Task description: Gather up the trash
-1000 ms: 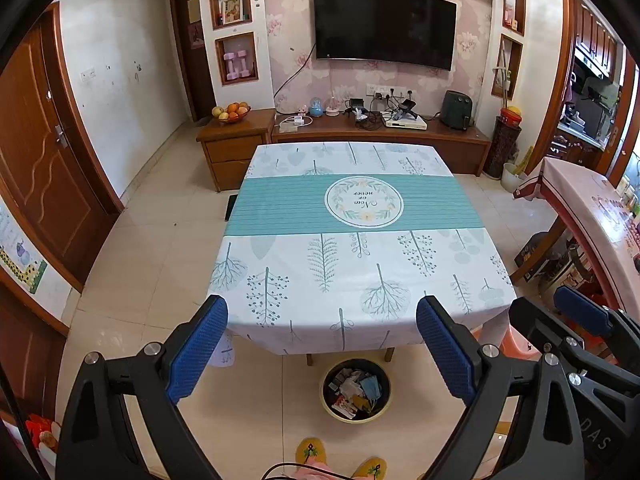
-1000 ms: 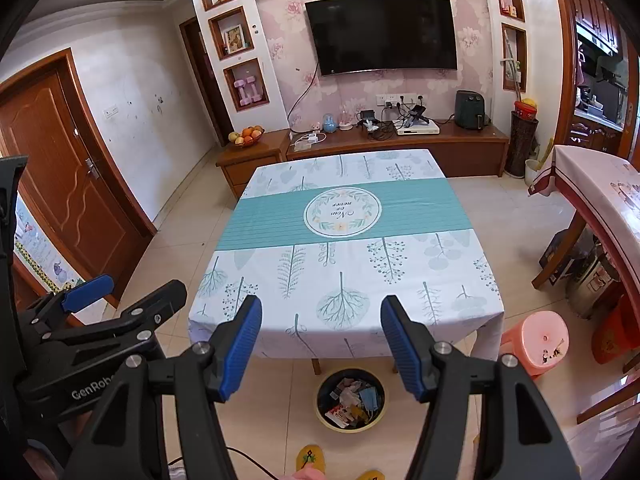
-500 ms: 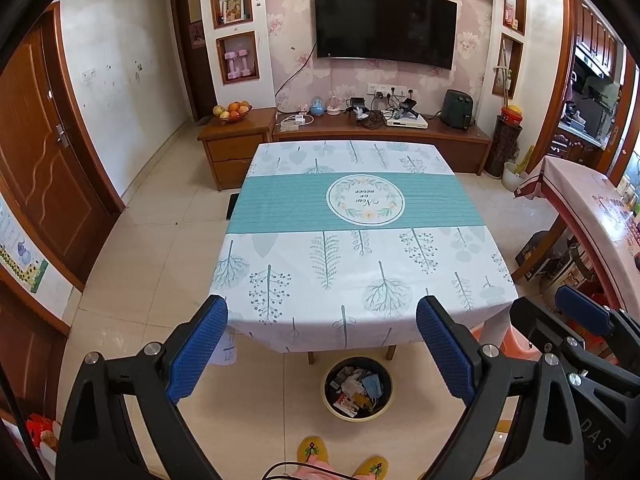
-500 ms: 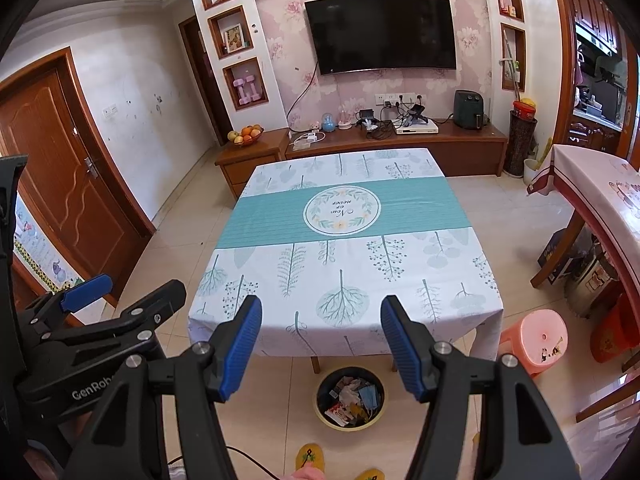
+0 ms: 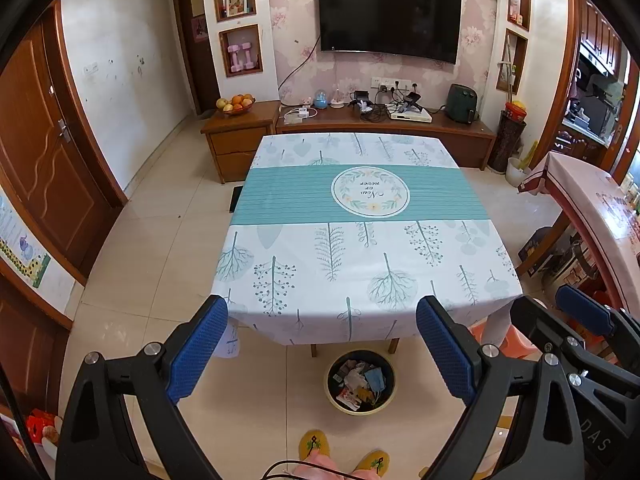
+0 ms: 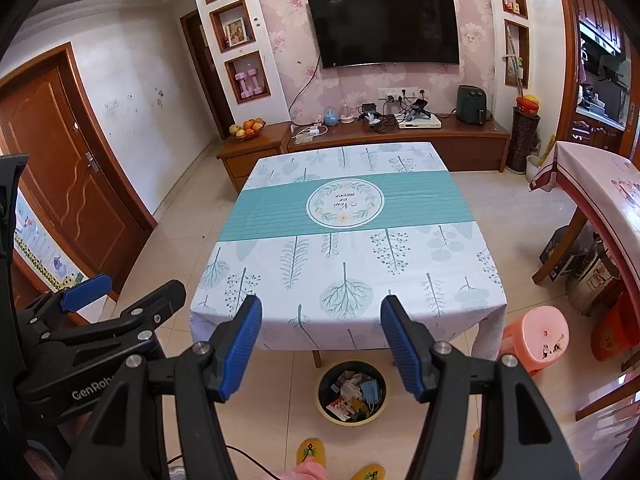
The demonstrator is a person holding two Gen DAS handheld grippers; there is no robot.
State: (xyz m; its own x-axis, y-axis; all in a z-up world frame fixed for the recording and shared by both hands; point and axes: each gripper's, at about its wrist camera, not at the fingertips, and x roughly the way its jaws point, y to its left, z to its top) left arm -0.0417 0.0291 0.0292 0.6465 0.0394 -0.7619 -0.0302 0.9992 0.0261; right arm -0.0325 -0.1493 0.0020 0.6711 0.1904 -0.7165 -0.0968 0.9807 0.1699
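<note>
Both my wrist feeds are bright and evenly lit, soft daylight with no hard shadows. Beyond the tongs, the tablecloth (image 5: 360, 264) reads crisp, its print sharp from near edge to far. The floor tiles (image 6: 516, 208) past the right-hand finger carry a pale sheen, strongest towards the doorway side. The television (image 6: 384, 28) far ahead shows only faint reflection. Under the table, just below the fingertips, the bin (image 5: 361, 382) sits in mild shade yet stays legible. Fisheye bending bows the door (image 5: 44, 168) off to the left, and black vignette crowds every corner. I see no motion blur.
</note>
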